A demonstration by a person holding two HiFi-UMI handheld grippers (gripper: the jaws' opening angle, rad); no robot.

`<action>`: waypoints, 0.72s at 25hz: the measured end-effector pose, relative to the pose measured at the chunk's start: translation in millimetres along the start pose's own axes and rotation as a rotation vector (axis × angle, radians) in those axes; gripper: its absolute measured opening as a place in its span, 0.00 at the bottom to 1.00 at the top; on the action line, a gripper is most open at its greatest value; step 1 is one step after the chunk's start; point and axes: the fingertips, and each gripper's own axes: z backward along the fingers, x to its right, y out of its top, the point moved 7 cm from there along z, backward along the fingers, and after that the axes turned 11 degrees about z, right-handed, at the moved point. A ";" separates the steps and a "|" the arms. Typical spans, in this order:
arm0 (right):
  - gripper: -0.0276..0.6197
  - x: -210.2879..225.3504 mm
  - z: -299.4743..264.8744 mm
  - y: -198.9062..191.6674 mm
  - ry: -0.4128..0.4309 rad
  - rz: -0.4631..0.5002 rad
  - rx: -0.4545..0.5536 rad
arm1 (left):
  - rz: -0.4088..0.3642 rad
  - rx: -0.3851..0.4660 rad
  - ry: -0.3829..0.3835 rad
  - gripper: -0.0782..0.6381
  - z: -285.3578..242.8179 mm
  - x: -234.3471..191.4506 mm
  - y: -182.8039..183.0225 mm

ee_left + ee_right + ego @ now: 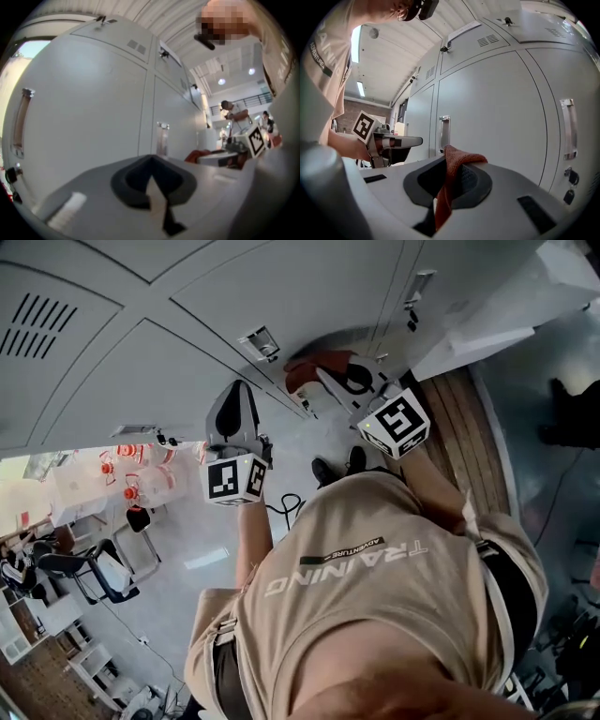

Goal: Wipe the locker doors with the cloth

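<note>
The grey locker doors (141, 381) fill the top of the head view and stand close in front of both grippers. A rust-red cloth (449, 168) is clamped in my right gripper (449, 165), folded over the jaw tips, a short way off the door (497, 108) beside a handle (444, 133). In the head view the right gripper (321, 373) holds the cloth (309, 367) against the lockers. My left gripper (238, 392) hovers to its left, shut and empty, just off the door. In its own view the left gripper (151, 173) faces the door (93, 108), with the cloth (199, 155) off to the right.
Vertical handles (567, 129) and key locks (571, 178) stick out of the doors. Behind the person are desks and chairs (84, 568) and a cable (286, 507) on the floor. A wooden strip (459, 418) runs beside the lockers. Another person (232, 110) stands far off.
</note>
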 end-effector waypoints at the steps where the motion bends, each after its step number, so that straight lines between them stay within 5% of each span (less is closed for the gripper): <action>1: 0.09 -0.5 -0.2 3.7 0.003 0.005 0.002 | -0.011 0.007 0.007 0.12 2.1 -0.3 2.4; 6: 0.09 -3.2 4.7 15.5 -0.025 -0.010 0.050 | -0.085 0.029 0.022 0.12 14.1 1.1 9.6; 18: 0.09 -11.6 -5.5 26.3 -0.005 0.027 0.066 | -0.009 0.070 -0.016 0.12 22.1 -4.5 10.2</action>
